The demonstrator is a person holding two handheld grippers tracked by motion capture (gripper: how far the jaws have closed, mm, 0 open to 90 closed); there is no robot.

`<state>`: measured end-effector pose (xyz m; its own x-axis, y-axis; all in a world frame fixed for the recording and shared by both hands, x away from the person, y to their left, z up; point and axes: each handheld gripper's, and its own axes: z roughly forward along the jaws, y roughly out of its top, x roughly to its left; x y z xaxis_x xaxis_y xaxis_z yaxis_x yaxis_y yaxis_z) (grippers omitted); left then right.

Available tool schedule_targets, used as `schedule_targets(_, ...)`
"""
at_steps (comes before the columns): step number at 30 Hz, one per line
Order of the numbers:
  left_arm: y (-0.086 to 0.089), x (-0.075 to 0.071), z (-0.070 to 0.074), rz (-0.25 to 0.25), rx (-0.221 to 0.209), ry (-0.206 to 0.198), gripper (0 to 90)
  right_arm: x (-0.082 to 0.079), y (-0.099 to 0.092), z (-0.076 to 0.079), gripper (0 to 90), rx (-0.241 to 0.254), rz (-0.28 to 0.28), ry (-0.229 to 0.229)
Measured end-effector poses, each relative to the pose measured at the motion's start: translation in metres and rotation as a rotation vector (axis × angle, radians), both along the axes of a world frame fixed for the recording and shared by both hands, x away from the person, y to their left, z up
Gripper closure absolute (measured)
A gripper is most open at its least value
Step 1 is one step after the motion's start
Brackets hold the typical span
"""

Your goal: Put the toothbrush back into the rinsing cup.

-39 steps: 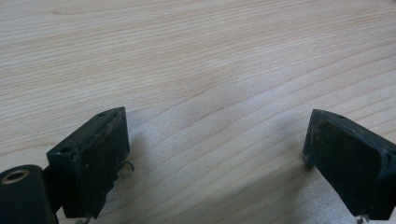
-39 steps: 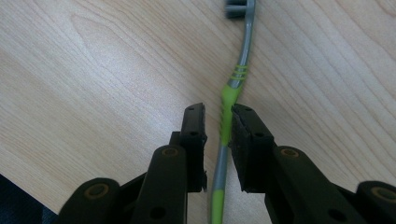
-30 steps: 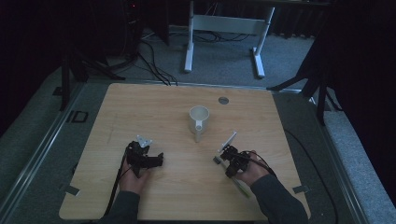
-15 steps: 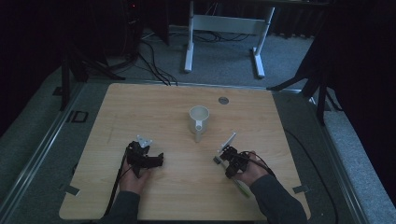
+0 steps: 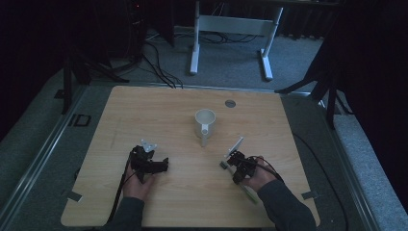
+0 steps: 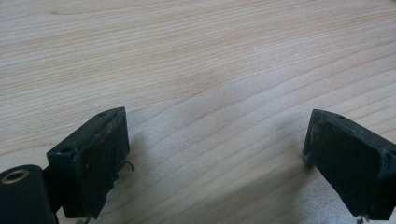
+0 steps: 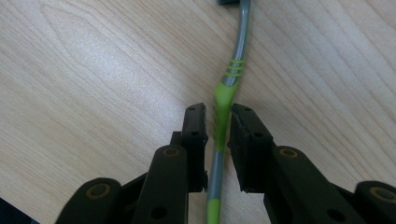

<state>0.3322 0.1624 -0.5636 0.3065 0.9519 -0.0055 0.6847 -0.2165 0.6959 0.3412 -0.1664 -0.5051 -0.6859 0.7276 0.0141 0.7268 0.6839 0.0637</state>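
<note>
Here, the pale wood-grain surface [image 5: 159, 110] carries a white ceramic mug [image 5: 205, 123] near its middle, its handle turned toward the person, with a small grey round disc [image 5: 230, 103] set into the wood beyond it.

The left hand-held gripper [image 5: 153, 165] rests low over the surface on the near left, held in the person's left hand [image 5: 138, 182]. In the left gripper view its two black jaws stand wide apart with nothing but bare wood between them.

The right hand-held gripper [image 5: 232, 162] sits on the near right, held in the right hand [image 5: 262, 177], well apart from the mug. In the right gripper view its jaws are drawn close on either side of a slim green and grey plastic toothbrush [image 7: 223, 116], flanking the green part of the handle; the right jaw looks to touch it, while a thin gap shows at the left, so a firm hold cannot be told. The toothbrush lies along the surface, its grey neck running away from the jaws.
</note>
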Motion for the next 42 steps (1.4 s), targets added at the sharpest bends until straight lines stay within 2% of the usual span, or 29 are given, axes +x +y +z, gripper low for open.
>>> schedule_targets(33, 0.000, 0.000, 0.000, 0.000, 0.000, 0.000, 7.4, 0.004, 0.002, -0.011, 77.1, -0.021, -0.008, 0.021)
schedule_targets(42, 0.000, 0.000, 0.000, 0.000, 0.000, 0.000, 7.3, 0.005, 0.003, -0.010, 81.3, -0.028, -0.002, 0.005)
